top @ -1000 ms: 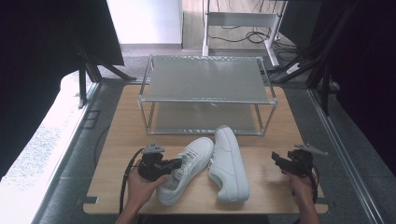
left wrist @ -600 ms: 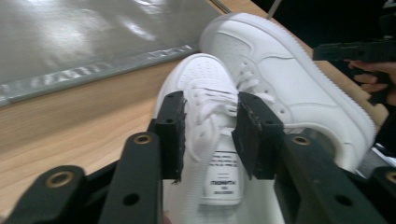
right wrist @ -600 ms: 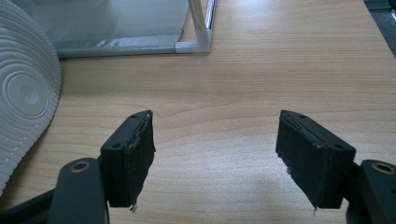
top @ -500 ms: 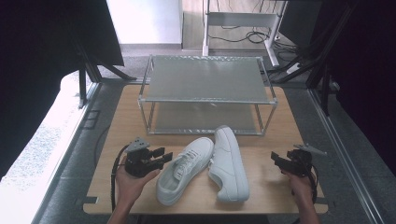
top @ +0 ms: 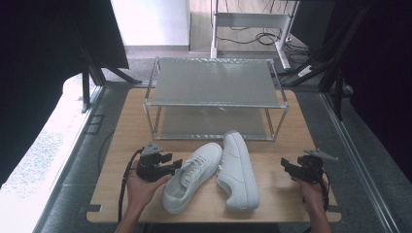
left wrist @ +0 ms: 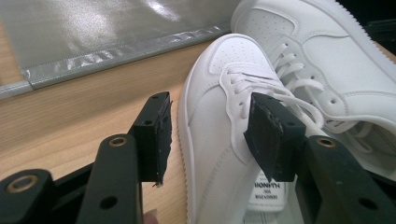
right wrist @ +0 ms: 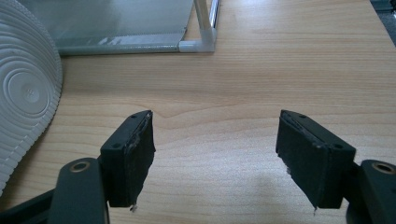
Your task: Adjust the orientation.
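Note:
Two white sneakers lie on the wooden table. The left sneaker stands upright, toe pointing toward the rack. The right sneaker lies on its side with its sole facing right. My left gripper is open just left of the upright sneaker. In the left gripper view the gripper frames the laced sneaker, not touching it, with the other sneaker behind. My right gripper is open to the right of the shoes. In its own view the right gripper hovers over bare wood, the ribbed sole at left.
A two-level metal rack with grey shelves stands at the back of the table; its corner post is ahead of my right gripper. Cables trail from both grippers. The table's front edge lies just behind both hands.
My left gripper drew back to the left off the upright sneaker, then edged slightly right again. The right gripper and both sneakers have stayed put.

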Demonstrator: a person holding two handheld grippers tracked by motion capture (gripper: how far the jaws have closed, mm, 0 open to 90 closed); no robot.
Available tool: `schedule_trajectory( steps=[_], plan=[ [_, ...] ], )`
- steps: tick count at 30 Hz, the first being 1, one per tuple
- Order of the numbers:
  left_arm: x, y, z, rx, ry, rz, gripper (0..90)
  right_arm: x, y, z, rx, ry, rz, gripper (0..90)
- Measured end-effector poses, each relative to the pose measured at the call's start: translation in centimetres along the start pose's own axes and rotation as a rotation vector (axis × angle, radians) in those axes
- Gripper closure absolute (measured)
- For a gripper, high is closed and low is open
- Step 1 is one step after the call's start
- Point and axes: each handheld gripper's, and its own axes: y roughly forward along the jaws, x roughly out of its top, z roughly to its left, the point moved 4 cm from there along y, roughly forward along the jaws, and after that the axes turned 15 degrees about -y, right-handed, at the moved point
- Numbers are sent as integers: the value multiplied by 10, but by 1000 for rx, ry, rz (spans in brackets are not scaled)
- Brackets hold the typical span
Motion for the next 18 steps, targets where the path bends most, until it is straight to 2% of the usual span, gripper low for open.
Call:
schedule_trajectory(
  steps=[5, 12, 14, 18],
  plan=[
    [3, 6, -4, 19, 25, 6, 505, 0, 0, -1, -1, 2, 0, 287],
    [3, 2, -14, -14, 58, 7, 496, 1, -2, -2, -3, 7, -7, 287],
    [0, 7, -16, -2, 77, 30, 495, 0, -1, -2, -4, 7, -9, 287],
    [-8, 26, -16, 53, 97, 79, 528, 0, 0, 0, 0, -1, -1, 287]
  ],
)
